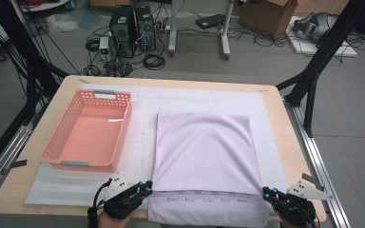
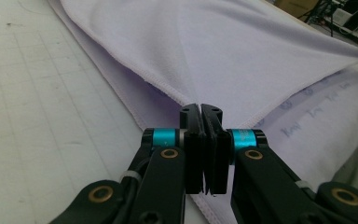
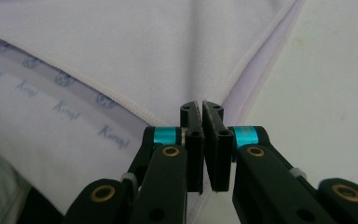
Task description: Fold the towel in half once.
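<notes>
Here the worktop (image 1: 285,123) carried a white mat, and on it the lilac cloth (image 1: 204,147) lay beside the pink basket (image 1: 88,130), its upper layer folded toward us over a printed strip. We held the left gripper (image 1: 145,187) and the right gripper (image 1: 267,193) at its two near corners, both sets of jaws pinched tight on the hem. We judged an even, level pull would keep the fold square.
</notes>
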A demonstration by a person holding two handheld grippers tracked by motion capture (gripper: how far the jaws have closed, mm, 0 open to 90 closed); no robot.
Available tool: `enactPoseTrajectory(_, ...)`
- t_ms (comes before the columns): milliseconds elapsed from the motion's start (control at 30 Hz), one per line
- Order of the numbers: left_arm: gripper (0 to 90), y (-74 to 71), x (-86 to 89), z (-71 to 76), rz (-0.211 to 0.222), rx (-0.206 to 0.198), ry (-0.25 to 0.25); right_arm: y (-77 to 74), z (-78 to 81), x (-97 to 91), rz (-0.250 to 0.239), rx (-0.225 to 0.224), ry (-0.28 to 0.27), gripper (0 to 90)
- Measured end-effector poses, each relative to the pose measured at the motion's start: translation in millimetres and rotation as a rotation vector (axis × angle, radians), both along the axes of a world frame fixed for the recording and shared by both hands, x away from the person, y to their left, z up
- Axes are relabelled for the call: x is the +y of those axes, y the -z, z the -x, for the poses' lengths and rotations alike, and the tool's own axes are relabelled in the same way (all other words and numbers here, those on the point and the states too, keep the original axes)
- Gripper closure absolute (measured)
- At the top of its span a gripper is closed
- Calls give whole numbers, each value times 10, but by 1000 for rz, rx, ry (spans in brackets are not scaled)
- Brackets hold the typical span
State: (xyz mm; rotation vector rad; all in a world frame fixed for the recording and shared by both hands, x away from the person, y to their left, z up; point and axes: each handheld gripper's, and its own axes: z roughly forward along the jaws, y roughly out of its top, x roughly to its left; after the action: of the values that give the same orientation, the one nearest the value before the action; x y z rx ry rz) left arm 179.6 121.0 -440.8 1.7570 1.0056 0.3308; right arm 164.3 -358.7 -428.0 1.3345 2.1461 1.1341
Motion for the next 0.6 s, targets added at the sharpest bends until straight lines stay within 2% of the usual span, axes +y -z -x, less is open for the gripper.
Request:
enactPoseTrajectory(200,875,23,-3,113,-10,1,13,48,137,-20,17,13,-13,876)
enactPoseTrajectory(467,875,23,41,347,1,2,31,40,349,-18,3,14,-32,876)
enactPoseTrajectory(600,875,30,37,448,-11,1,48,57,457,-21,9,26,-41,876)
